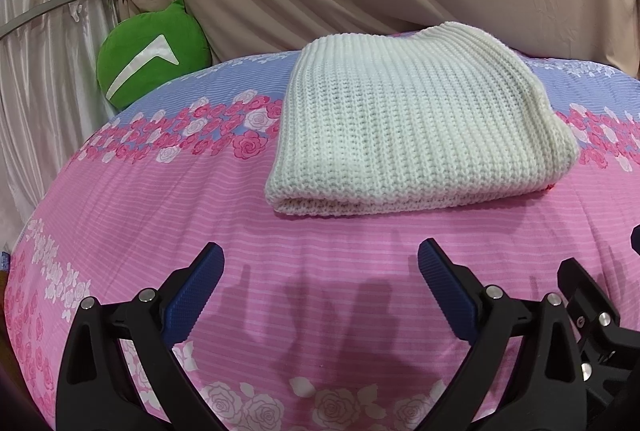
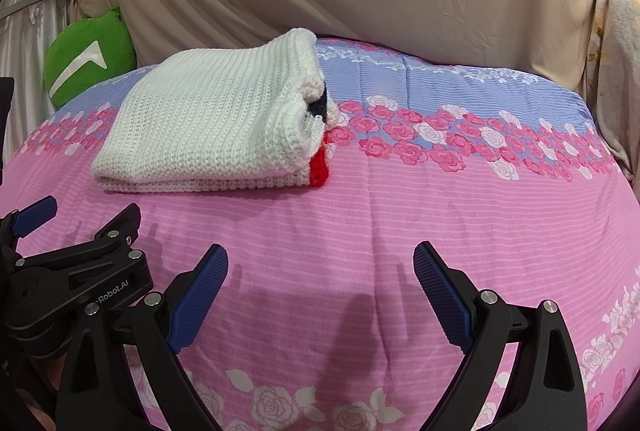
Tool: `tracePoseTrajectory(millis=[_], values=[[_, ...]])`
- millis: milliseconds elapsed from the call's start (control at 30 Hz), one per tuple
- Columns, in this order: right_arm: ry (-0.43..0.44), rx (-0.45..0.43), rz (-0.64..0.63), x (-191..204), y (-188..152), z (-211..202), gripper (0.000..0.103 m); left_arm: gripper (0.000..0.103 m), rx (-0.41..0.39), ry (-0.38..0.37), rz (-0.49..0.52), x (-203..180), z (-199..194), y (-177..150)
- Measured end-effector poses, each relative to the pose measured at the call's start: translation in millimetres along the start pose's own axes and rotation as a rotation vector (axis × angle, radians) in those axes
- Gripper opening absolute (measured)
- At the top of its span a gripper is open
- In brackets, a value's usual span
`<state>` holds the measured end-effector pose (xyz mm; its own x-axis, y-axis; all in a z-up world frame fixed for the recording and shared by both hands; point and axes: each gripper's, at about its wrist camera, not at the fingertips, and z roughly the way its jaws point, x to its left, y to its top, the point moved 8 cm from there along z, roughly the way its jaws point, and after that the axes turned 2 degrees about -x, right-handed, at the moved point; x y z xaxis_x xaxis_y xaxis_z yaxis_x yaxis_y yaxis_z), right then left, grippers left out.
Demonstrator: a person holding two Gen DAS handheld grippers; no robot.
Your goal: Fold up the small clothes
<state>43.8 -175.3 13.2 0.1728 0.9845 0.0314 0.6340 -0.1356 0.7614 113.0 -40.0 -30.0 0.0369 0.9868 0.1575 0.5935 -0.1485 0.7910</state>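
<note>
Two empty grippers, left (image 1: 320, 263) and right (image 2: 320, 263), near folded sweater (image 1: 416, 127).

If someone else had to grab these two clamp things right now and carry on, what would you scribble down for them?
Left tool: open, holding nothing, hovering above the pink sheet short of the garment.
Right tool: open, holding nothing, right beside the left one.
White knitted garment: lying on the bed as a neat folded stack, untouched by either tool. Red and dark trim shows at its right edge.
Done: this piece looks folded.
Left: probably only a tidy-up of the right edge, if wanted. No other clothes are in view.
Green cushion sits at the back left, out of the way.
</note>
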Motion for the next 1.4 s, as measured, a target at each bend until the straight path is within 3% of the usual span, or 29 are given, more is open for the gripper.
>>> tracePoseTrajectory(millis=[1167,1400], values=[[-0.005,-0.008,0.006,-0.7,1.9,-1.4,0.092,0.096,-0.027,-0.010,-0.003,-1.9,-5.9,1.9],[0.001,-0.018,0.018,-0.6,8.8,-9.7,0.092,0.097,0.085,-0.074,-0.031,1.9,-2.8,-1.6]])
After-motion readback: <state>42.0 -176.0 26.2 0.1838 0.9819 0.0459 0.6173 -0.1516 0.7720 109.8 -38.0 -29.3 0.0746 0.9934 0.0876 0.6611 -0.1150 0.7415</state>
